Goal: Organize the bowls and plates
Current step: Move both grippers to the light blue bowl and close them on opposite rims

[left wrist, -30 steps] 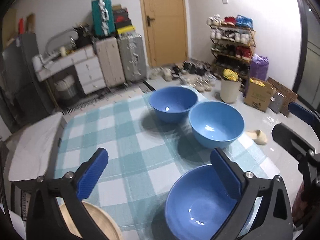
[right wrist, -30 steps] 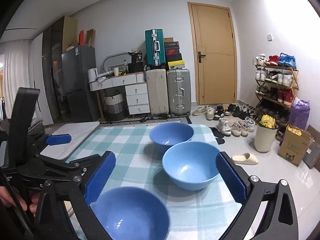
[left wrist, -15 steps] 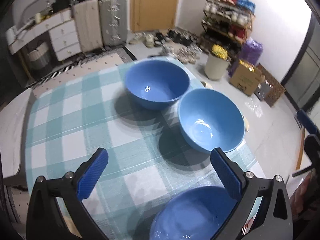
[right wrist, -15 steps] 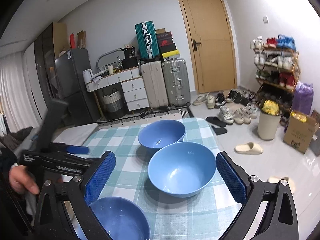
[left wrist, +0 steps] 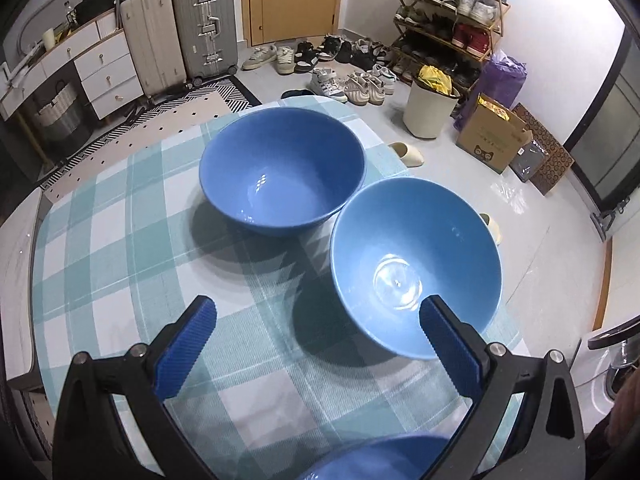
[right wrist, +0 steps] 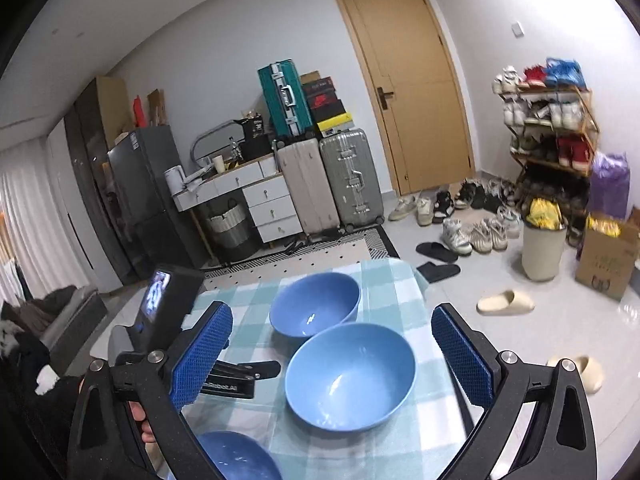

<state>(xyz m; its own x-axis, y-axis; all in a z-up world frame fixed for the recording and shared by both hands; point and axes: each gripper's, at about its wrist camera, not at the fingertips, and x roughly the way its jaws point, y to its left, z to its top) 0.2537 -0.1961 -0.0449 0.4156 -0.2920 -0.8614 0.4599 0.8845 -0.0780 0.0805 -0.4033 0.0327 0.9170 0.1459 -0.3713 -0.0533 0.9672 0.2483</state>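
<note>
1. Left wrist view: checked teal-and-white tablecloth fills the frame, with suitcases, a door and a shoe rack behind it. My left gripper has pushed forward and tipped down since a second ago; the near bowl, which then sat between my fingers, is now only a blue sliver at the bottom edge. The middle bowl lies just ahead, its near rim by my right-side pad, and the far bowl sits just beyond it, rims close together. The jaws stand wide apart and grip nothing.

2. Right wrist view: the same room from higher up. My right gripper has drifted closer to the middle bowl, now framed between its spread, empty fingers. The far bowl sits behind, the near bowl low left. The left tool shows at the left edge, a hand on it.

3. My judgement: both tools are converging on the middle bowl, so stacking has not begun; nothing is lifted yet.
</note>
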